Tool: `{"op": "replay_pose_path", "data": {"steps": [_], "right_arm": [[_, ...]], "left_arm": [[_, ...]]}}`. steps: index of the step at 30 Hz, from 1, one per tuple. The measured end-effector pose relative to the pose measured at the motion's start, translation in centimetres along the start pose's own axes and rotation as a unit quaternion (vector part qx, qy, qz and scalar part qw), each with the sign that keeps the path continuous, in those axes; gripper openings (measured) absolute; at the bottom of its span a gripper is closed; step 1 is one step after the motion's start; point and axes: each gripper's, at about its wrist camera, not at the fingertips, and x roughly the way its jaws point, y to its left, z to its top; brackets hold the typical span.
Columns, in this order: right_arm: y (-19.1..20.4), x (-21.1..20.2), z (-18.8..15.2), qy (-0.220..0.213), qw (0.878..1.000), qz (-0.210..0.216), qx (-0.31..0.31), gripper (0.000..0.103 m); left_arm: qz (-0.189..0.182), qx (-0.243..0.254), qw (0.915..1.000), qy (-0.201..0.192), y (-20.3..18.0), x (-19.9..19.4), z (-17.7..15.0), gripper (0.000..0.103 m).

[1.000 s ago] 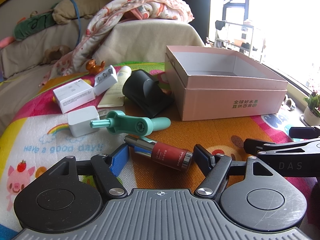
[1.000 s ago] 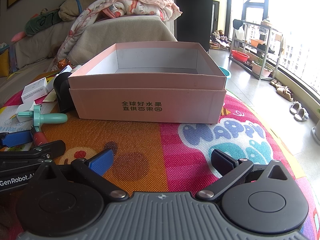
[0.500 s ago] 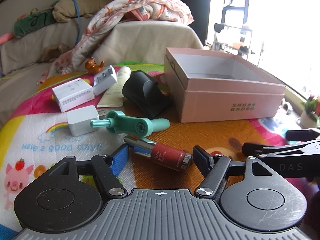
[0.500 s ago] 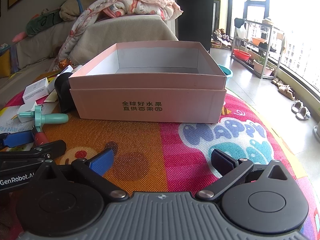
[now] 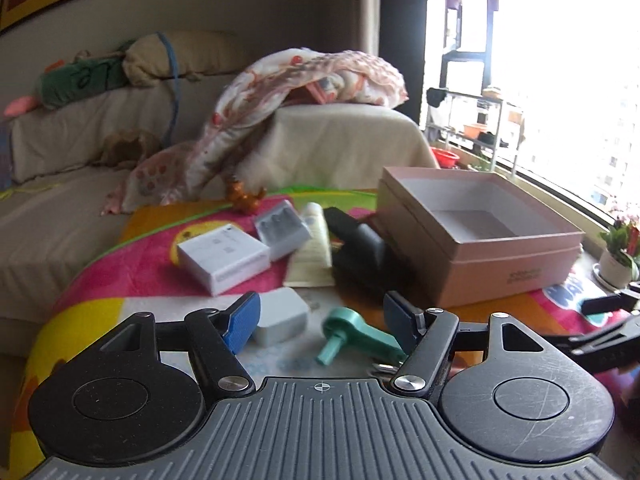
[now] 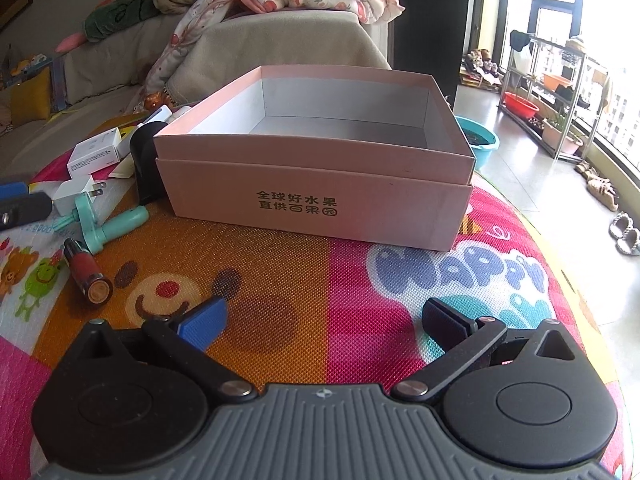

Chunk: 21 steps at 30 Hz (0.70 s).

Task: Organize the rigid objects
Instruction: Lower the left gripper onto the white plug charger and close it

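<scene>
The open box (image 6: 316, 196) sits on the play mat (image 6: 320, 280). Left of it lie the lipstick tube (image 6: 86, 270), plug (image 6: 76, 196) and small boxes (image 6: 94, 156).

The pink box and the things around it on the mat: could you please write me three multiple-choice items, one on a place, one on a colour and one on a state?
1. Seen from the right wrist, where does the red tube lie?
A. left of the pink box, on the mat
B. inside the box
C. between the right gripper's jaws

2. What colour is the handled tool beside the white charger?
A. yellow
B. mint green
C. black

3. What state is the right gripper in?
A. shut on the tube
B. shut on nothing
C. open and holding nothing

Answers:
1 A, the tube rests on the mat, well left of the box.
2 B, its handle and round head are mint green.
3 C, its jaws stand wide apart with only mat between them.
</scene>
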Motion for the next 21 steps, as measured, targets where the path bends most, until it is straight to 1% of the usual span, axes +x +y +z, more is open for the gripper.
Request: {"op": "replay_pose_path", "data": {"steps": [2,3,5,7,9,10,12,14,16,18,19,21], "right_arm": [[0.0,0.0,0.0,0.0,1.0,0.0,-0.001,0.103],[0.0,-0.1,0.0,0.0,1.0,-0.001,-0.002,0.103],[0.0,0.0,0.0,0.0,1.0,-0.001,-0.002,0.103],[0.0,0.0,0.1,0.0,1.0,-0.001,-0.002,0.103],[0.0,0.0,0.0,0.0,1.0,-0.001,-0.002,0.103],[0.0,0.0,0.0,0.0,1.0,-0.001,-0.002,0.103],[-0.1,-0.1,0.0,-0.002,1.0,0.002,0.0,0.103],[-0.1,-0.1,0.0,-0.002,1.0,0.004,0.0,0.103],[-0.1,-0.1,0.0,-0.001,1.0,0.004,-0.001,0.103],[-0.2,-0.1,0.0,-0.001,1.0,0.006,0.0,0.103],[-0.2,-0.1,0.0,0.0,1.0,0.006,0.0,0.103],[-0.2,-0.1,0.0,0.0,1.0,0.006,-0.001,0.103]], "left_arm": [[0.005,-0.028,0.9994,0.018,1.7,1.4,0.8,0.073],[-0.002,-0.036,0.9991,0.024,2.3,2.1,1.1,0.073],[-0.029,-0.04,0.9979,0.04,3.5,3.6,1.5,0.073],[-0.048,-0.043,0.9959,0.064,4.5,5.3,1.8,0.073],[-0.068,-0.058,0.9925,0.084,5.4,6.4,1.7,0.073],[-0.083,-0.067,0.99,0.092,5.6,6.6,1.4,0.073],[-0.11,-0.064,0.9869,0.099,5.2,6.2,0.9,0.073],[-0.136,-0.037,0.9835,0.113,4.1,5.4,0.3,0.073],[-0.14,-0.007,0.9827,0.121,2.8,4.4,-0.3,0.072],[-0.134,0.004,0.9842,0.116,2.0,3.6,-0.8,0.072],[-0.127,0.005,0.9858,0.11,1.9,3.3,-0.8,0.072],[-0.096,0.01,0.9912,0.091,1.9,3.0,-0.5,0.072]]}}
